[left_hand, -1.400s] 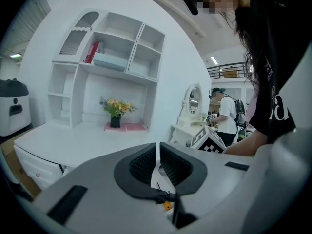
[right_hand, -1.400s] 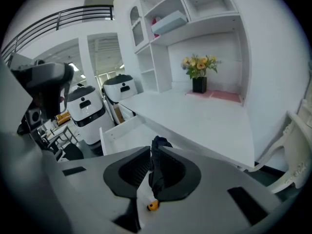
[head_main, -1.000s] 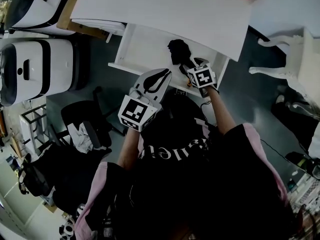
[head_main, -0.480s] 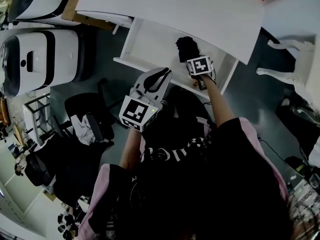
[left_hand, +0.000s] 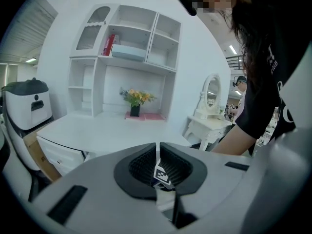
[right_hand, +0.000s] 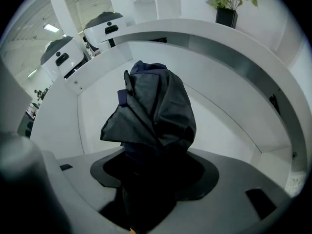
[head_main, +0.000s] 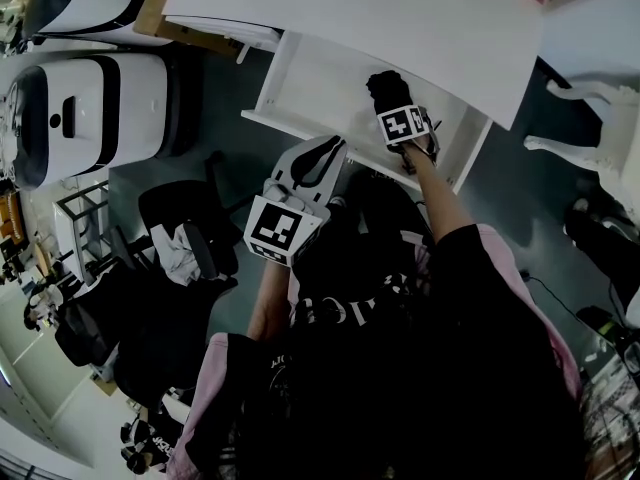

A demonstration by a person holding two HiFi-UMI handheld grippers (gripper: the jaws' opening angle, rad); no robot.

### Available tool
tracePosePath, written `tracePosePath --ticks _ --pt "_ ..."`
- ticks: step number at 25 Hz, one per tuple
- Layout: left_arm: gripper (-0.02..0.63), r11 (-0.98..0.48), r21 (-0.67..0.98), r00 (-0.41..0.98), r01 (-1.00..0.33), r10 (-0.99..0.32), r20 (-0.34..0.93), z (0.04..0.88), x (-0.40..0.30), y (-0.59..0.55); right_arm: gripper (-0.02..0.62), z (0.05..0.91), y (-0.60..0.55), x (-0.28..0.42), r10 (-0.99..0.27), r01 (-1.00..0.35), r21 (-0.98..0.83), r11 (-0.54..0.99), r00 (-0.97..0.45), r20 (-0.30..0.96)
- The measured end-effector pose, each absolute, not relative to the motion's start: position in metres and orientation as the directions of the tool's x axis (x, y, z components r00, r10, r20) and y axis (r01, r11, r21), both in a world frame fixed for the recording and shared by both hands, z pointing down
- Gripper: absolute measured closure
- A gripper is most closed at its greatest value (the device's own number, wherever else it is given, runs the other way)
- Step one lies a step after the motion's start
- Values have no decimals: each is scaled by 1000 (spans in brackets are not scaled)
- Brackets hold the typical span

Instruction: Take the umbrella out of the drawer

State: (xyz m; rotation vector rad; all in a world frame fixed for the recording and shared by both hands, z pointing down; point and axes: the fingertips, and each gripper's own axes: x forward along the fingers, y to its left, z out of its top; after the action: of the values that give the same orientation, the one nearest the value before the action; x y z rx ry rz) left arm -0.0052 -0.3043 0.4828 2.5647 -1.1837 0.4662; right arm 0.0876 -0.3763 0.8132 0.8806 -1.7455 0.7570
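Umbrella [right_hand: 153, 116], dark and folded, lies inside the open white drawer [right_hand: 219, 126]. Its near end is between the fingers [right_hand: 207, 172] of the right gripper [right_hand: 153, 169], which are spreading wider around it. The left gripper [left_hand: 158, 167] hangs in front of the drawer, apart from it, with its fingers [left_hand: 134, 167] pressed together on nothing. Behind the drawer is the white bench [head_main: 400, 18], and at its far side stands a shelf unit [left_hand: 126, 57] with a flower pot [left_hand: 135, 106].
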Motion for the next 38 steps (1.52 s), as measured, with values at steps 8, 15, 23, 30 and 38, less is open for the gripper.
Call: tracePosePath --ticks 8,15,23,30,38 --pt "588 -610 102 595 -786 -700 395 476 -33 -282 321 781 -363 89 -232 -779 -63 624 -262 937" --pt "588 -618 87 598 -781 -702 386 468 -51 -254 321 710 -348 86 -307 -753 -36 657 -311 900" --pt "588 -623 78 604 -779 -709 365 457 -77 -215 321 599 -308 56 -435 -778 -140 612 -480 762" --pt "588 -639 58 622 -767 -718 313 437 -94 -185 321 517 -253 35 -553 -804 -193 563 -540 635" --pt "588 -683 7 655 -730 -698 289 421 -117 -122 321 469 -172 8 -627 -829 -218 515 -538 563"
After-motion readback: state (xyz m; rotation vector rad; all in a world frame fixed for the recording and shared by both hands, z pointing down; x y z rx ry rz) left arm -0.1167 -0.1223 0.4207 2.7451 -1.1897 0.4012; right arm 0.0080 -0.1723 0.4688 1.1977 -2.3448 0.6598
